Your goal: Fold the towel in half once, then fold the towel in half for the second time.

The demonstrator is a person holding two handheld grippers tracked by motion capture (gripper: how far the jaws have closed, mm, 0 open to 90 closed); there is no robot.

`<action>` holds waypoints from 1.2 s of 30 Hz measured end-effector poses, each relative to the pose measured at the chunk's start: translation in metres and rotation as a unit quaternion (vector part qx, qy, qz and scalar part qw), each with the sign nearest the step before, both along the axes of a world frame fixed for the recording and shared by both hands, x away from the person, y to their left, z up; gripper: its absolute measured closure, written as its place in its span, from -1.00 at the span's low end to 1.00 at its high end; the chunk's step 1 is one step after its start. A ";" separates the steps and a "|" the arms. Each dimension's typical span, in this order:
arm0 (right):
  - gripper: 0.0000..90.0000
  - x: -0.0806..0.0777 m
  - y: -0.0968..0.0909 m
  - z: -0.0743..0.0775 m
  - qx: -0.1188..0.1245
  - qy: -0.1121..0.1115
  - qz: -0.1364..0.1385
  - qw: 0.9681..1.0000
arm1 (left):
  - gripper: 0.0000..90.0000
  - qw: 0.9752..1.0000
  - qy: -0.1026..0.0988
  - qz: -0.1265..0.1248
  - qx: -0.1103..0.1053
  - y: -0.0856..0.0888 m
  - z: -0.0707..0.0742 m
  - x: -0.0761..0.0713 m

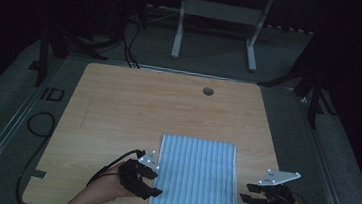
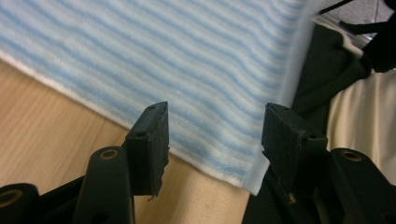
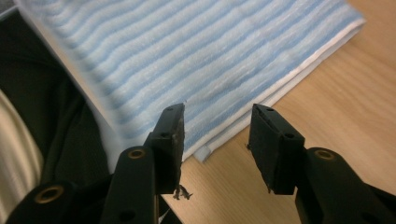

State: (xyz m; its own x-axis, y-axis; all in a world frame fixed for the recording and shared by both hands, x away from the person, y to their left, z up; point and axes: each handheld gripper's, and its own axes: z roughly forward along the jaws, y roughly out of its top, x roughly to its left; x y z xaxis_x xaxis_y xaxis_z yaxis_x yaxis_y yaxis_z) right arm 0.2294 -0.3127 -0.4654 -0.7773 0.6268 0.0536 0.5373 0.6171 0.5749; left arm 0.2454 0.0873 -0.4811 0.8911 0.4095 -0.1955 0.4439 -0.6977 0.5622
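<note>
Both grippers sit at the near corners of a folded striped towel, jaws apart and holding nothing.

The towel (image 1: 196, 176) lies flat at the near edge of the surface (image 1: 133, 107), its near hem just over the lip. The left gripper (image 1: 155, 182) is at the towel's near left corner, its jaws half open with the corner between them but not pinched. The right gripper (image 1: 244, 192) is just beside the near right corner, jaws likewise parted and empty. To fold cleanly, I judge each should slide one jaw under all the layers at its corner, close fully, then lift both together so the edges stay aligned. The surface is pale wood with a round cable hole (image 1: 208, 91) at the far side. The room is dim, with a white frame (image 1: 219, 20) and cables (image 1: 129, 42) on grey carpet beyond.
</note>
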 end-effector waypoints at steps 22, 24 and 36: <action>0.18 0.055 0.019 -0.039 -0.045 0.044 -0.003 0.998 | -0.11 0.997 -0.012 0.057 0.051 -0.008 -0.022 0.040; 0.13 0.060 0.018 -0.038 -0.047 0.046 -0.003 0.998 | -0.11 0.996 -0.019 0.062 0.064 -0.006 -0.022 0.046; 0.11 0.109 0.017 -0.016 -0.071 0.039 0.002 0.997 | -0.15 0.992 -0.032 0.101 0.071 0.002 -0.013 0.101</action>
